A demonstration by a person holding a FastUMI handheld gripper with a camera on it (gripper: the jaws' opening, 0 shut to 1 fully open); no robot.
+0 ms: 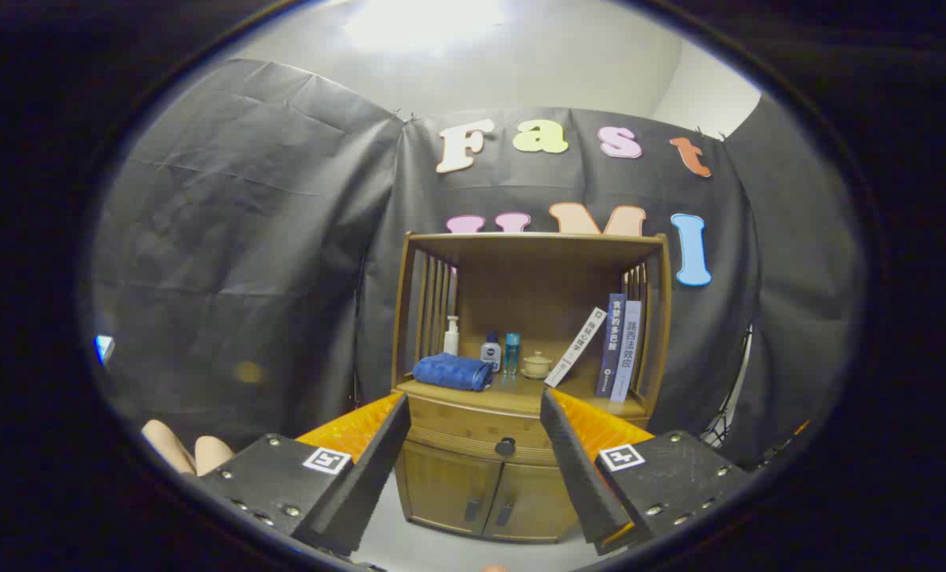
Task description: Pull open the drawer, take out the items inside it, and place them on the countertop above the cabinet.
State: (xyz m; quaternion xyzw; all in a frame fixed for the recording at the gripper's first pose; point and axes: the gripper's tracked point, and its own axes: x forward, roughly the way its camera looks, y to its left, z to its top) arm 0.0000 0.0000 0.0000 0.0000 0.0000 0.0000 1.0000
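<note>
drawer knob between claw fingers, beyond | towel on countertop | books right

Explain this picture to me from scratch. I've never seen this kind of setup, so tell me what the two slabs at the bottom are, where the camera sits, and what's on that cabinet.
The two slabs are the jaws of a hand-held gripper; a person carries it, and their fingers show beside the left jaw. The camera rides on the gripper and looks forward between the jaws, hence the round, bent picture. The jaws stand wide open and hold nothing.

Beyond them is a small wooden cabinet. Its drawer is shut, with a dark knob seen between the jaws, and two doors below. On the countertop lie a folded blue towel, a pump bottle, two small bottles, a lidded cup and three books, one of them leaning.
</note>
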